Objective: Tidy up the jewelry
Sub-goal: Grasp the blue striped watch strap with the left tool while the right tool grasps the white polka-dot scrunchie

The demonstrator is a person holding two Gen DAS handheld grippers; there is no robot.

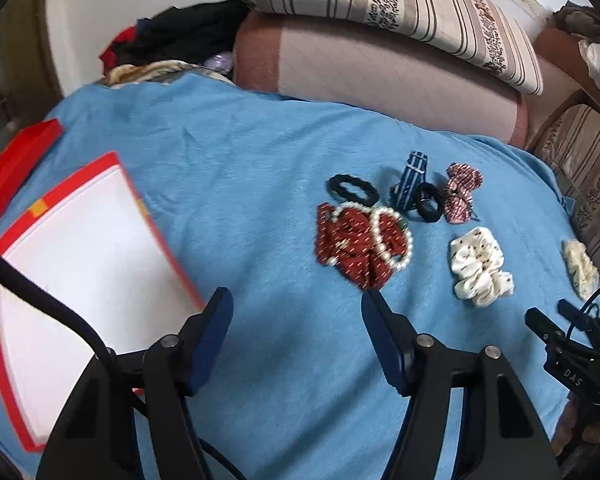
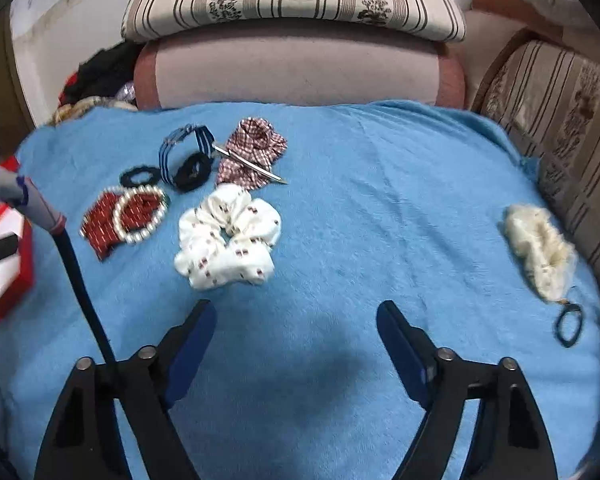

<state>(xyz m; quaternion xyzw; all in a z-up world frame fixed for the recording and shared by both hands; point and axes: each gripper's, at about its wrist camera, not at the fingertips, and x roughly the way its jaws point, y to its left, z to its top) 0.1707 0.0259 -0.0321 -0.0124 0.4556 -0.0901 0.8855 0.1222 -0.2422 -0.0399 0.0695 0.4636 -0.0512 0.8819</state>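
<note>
On the blue cloth (image 1: 260,184) covering the surface, both grippers hover with jaws apart and nothing between them: the left gripper (image 1: 296,304) beside the open red box (image 1: 80,264), the right gripper (image 2: 296,316) just short of the white scrunchie (image 2: 228,236). Beyond them, a pearl bracelet (image 1: 392,236) lies on a dark red scrunchie (image 1: 356,240), near two black hair ties (image 1: 352,189), a blue striped band (image 1: 410,180) and a checked scrunchie (image 1: 460,192); a cream scrunchie (image 2: 540,248) lies well apart at the right edge.
</note>
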